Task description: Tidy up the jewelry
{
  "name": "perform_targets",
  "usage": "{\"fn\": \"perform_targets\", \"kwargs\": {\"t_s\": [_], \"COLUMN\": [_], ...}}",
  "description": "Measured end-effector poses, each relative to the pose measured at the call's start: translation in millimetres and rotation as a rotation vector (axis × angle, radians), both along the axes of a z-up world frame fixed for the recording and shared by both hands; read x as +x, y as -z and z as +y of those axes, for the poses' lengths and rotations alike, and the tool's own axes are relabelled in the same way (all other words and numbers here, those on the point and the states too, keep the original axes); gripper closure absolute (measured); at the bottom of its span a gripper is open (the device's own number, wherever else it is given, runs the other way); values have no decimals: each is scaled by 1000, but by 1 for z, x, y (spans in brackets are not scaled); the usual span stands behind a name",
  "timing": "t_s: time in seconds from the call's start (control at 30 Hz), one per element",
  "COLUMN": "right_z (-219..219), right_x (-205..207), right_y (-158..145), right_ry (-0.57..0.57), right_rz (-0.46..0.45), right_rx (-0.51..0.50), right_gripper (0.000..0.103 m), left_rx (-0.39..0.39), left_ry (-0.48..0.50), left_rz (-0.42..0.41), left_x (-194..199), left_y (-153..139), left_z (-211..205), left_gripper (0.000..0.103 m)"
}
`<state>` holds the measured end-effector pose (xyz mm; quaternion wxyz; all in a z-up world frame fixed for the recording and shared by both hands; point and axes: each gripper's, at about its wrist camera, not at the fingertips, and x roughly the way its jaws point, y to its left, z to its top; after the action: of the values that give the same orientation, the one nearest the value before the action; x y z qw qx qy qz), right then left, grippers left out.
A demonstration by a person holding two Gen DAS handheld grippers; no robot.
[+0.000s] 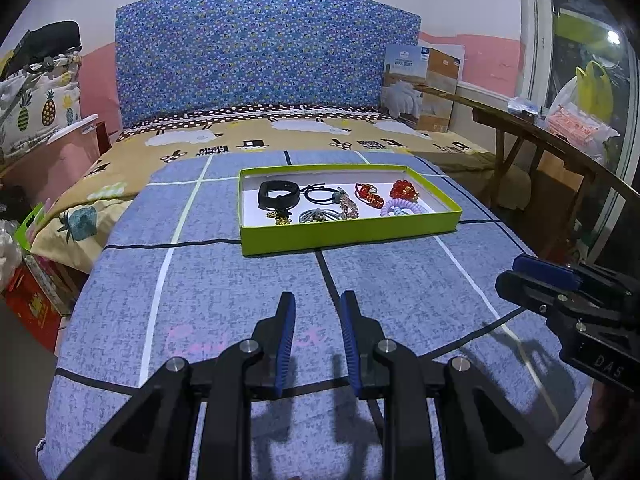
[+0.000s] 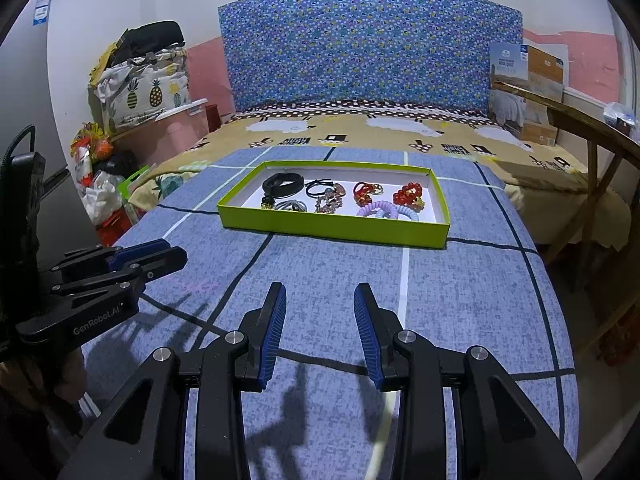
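A shallow green box with a white floor lies on the blue checked bedspread. Inside it sit a black band, black and grey hair ties, a beaded pink piece, a red-and-gold ornament, a red bead bracelet and pastel spiral hair ties. My left gripper hovers well short of the box, open and empty. My right gripper is likewise open and empty, beside the left one.
The bed runs back to a blue patterned headboard. A cardboard quilt box leans at the back right. A wooden table stands to the right, and bags and boxes crowd the floor on the left.
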<state>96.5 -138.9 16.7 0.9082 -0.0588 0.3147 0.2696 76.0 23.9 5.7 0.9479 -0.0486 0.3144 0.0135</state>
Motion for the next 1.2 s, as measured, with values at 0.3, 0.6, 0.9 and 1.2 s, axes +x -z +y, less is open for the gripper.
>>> {"fn": "perform_targets", "kwargs": {"t_s": [0.3,0.6,0.9,1.2], "right_z": [-1,-1,-1,0], "right_x": [-2,-3,-3,-3], "right_y": [3,3,3,3], "right_ry": [-1,-1,-3,-3], "right_rz": [8,10,12,14], "right_rx": [-3,-3,-3,-4], "right_gripper": [67,67,67,67], "left_rx": [5,6,7,13], "left_ry": [5,8,12,11], "left_rz": [3,4,6,5], "left_x": [0,0,0,-1], "left_y": [1,2,3,3], "left_z": [-3,-4,-6,-7], "left_gripper": [79,79,79,79]}}
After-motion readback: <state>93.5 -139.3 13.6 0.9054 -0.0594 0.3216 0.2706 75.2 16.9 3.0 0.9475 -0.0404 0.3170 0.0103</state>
